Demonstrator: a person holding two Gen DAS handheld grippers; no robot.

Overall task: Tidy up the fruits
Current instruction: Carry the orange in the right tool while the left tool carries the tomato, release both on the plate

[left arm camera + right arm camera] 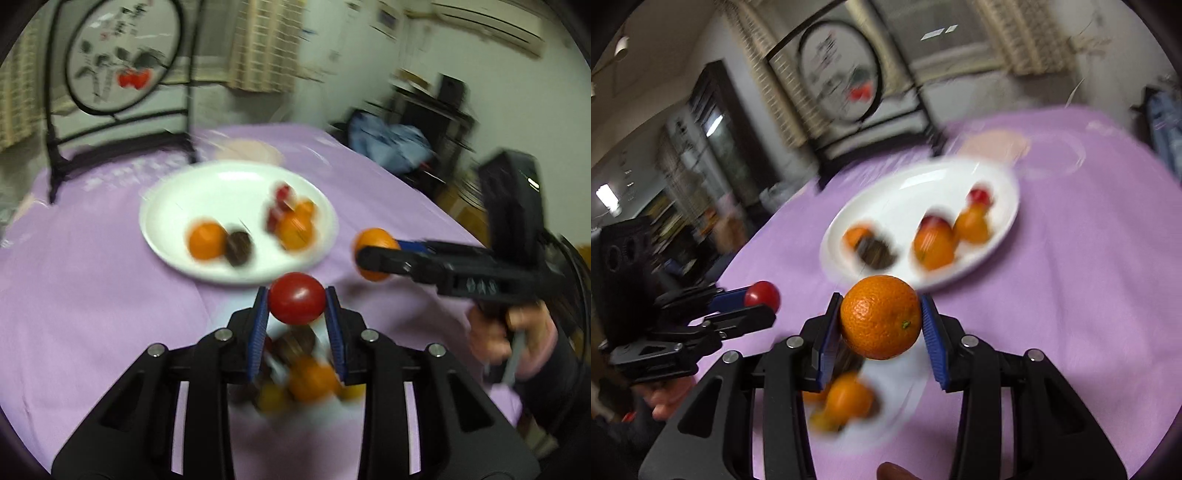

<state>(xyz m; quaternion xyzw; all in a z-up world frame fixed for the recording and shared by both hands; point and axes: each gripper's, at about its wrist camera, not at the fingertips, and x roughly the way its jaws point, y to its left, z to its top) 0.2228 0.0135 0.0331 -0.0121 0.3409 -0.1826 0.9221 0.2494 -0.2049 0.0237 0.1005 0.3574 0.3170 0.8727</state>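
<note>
Tomato [296, 298] clamped between the blue pads of the left gripper [296, 301], held above the purple tablecloth [92, 277] just short of the white plate [166, 199]. Right gripper [881, 317] closed on an orange [881, 316] — also lifted, near the plate's front edge. Plate carries several fruits: orange ones, red ones, a dark one, all blurred. Second heap of fruit [295, 373] sits below the left gripper, orange and yellow pieces, smeared by motion. Framed round painting [120, 55] stands at the table's far side.
</note>
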